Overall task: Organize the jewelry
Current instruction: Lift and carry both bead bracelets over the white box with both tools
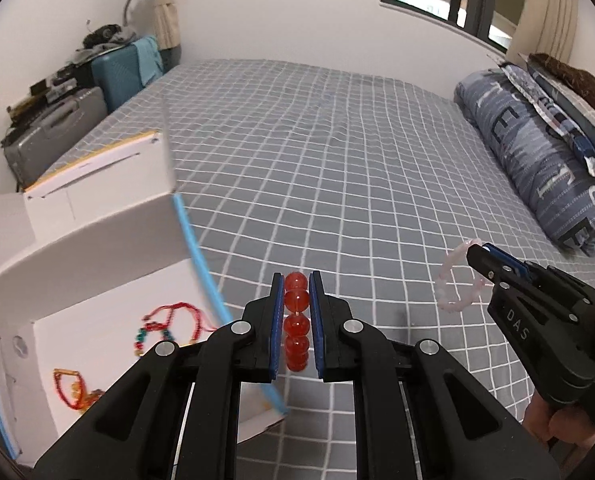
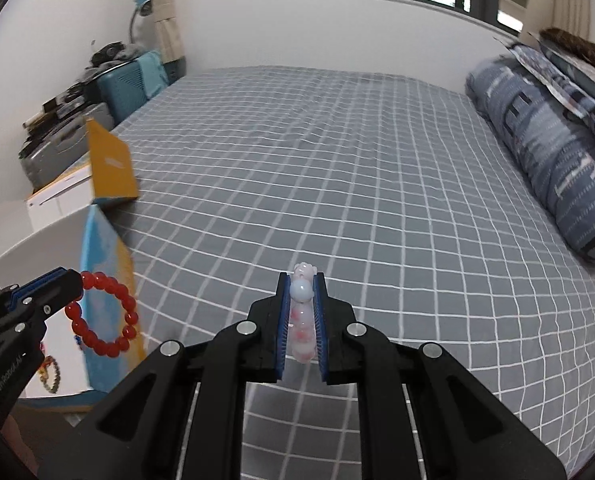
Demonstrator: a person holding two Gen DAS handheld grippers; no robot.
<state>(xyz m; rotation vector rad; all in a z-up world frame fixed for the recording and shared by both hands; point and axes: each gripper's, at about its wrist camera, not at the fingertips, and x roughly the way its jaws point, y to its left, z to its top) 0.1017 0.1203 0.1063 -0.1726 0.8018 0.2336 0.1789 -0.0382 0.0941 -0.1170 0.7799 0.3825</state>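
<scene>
- Pinching a red bead bracelet (image 1: 296, 322) between nearly closed jaws, the left gripper (image 1: 296, 280) is holding it in the air above the grey checked bedsheet (image 1: 337, 152).
- Clamping a pale pink bead bracelet (image 2: 302, 316) the same way, the right gripper (image 2: 302, 280) is hanging alongside.
- Sitting just left, an open white box (image 1: 109, 248) is holding red cord jewelry (image 1: 169, 322).

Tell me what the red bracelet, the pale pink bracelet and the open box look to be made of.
Red bracelet: glossy translucent beads, glass or resin. Pale pink bracelet: milky, mottled beads, maybe stone or plastic. Box: matte white cardboard, with folded flaps.
</scene>
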